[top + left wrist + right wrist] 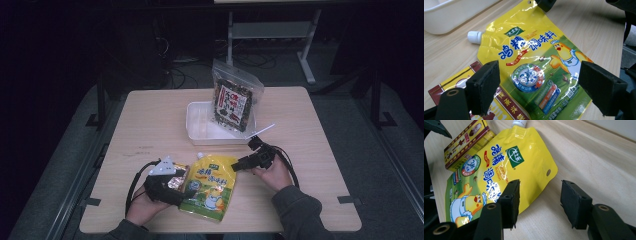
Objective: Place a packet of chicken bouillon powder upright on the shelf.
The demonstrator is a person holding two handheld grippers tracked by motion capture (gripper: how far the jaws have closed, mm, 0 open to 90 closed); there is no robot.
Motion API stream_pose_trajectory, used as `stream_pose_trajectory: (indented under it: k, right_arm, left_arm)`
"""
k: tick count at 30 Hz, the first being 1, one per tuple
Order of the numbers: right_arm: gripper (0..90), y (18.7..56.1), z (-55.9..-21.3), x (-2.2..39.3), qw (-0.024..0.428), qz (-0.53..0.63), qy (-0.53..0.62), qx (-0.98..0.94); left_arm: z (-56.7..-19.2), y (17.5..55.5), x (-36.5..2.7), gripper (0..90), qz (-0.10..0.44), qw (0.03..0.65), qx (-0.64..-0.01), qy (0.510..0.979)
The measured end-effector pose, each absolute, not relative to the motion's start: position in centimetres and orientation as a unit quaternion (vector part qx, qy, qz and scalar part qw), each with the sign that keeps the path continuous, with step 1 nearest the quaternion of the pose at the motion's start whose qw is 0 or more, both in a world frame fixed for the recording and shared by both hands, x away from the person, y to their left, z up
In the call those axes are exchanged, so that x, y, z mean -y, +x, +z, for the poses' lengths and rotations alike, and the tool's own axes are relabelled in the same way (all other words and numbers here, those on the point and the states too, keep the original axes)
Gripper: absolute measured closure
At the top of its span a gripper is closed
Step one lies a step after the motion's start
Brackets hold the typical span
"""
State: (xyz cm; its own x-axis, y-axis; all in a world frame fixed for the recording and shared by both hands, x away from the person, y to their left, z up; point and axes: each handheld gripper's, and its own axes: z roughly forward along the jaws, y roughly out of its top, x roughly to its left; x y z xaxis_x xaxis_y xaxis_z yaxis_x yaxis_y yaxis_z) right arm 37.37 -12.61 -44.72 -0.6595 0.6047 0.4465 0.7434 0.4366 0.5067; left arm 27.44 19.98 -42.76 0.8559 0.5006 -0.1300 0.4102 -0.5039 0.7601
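Overlapping the red-and-gold box (461,82), the yellow pouch (534,65).

My left gripper (184,192) low at near left, jaws apart, my right gripper (239,163) angled leftward, jaws parted, both hands gripping handles

A dark work room or lab is shown. A small wooden table (150,120) is set on grey floor mats. Behind the table, tangled cables (180,75) and a white metal frame (270,30) are seen on the floor.
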Motion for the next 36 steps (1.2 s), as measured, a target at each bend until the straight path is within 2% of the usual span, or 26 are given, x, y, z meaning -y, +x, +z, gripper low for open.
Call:
stream_pose_trajectory:
  k: [13,16,28,36]
  right_arm:
    - [51.4,37.7,-45.3,12.0,0.108,-0.346,-0.401,0.842]
    - [55.8,37.8,-45.4,11.9,0.112,-0.348,-0.401,0.84]
    - [86.6,38.2,-45.8,12.0,0.15,-0.365,-0.398,0.828]
    - [89.1,37.7,-44.6,12.6,0.154,-0.38,-0.39,0.824]
  left_arm:
    - [-42.7,27.5,-20.0,17.2,0.054,0.423,-0.262,0.866]
    - [-42.7,27.5,-20.0,17.2,0.053,0.423,-0.262,0.866]
    - [-42.8,27.5,-20.0,17.2,0.053,0.423,-0.263,0.866]
    - [-42.9,27.6,-20.1,17.2,0.052,0.424,-0.267,0.864]
